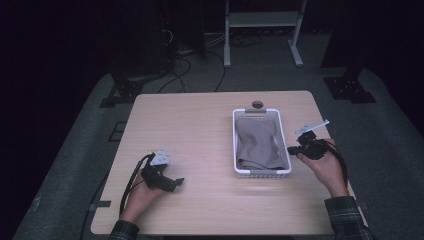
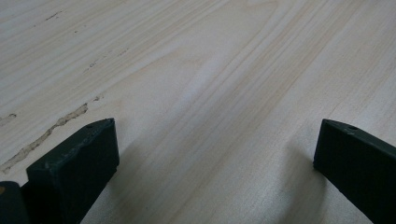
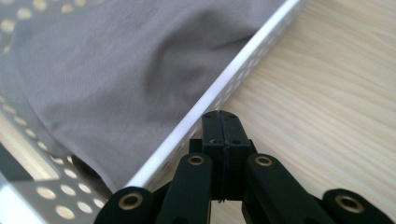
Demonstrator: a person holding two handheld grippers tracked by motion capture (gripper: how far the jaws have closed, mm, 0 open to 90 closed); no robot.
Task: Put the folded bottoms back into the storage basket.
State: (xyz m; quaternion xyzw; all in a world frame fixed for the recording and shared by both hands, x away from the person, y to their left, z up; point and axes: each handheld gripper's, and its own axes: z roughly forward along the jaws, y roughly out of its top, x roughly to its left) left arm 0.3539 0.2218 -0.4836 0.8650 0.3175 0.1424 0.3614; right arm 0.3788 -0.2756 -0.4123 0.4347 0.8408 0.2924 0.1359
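Grey cloth (image 1: 258, 142) sits bunched inside the white perforated basket (image 1: 236, 145), right of centre on the bench (image 1: 190, 130). It fills most of the tray, and 1 fold rides up against the right wall, seen in the right gripper view (image 3: 121, 79).

Right hand-held gripper (image 1: 295, 149): jaws pressed fully together, nothing between them. Tip parked just outside the basket's right rim (image 3: 219, 95), near but apart from the cloth. My read: closed so it can hover at the wall without snagging the fabric; it must open before any pick.

Left hand-held gripper (image 1: 176, 182): jaws spread wide, holding nothing, low over bare bench (image 2: 210, 93), well apart from the basket. Likely staged as the second hand, open and ready to take a cloth edge once it's out.
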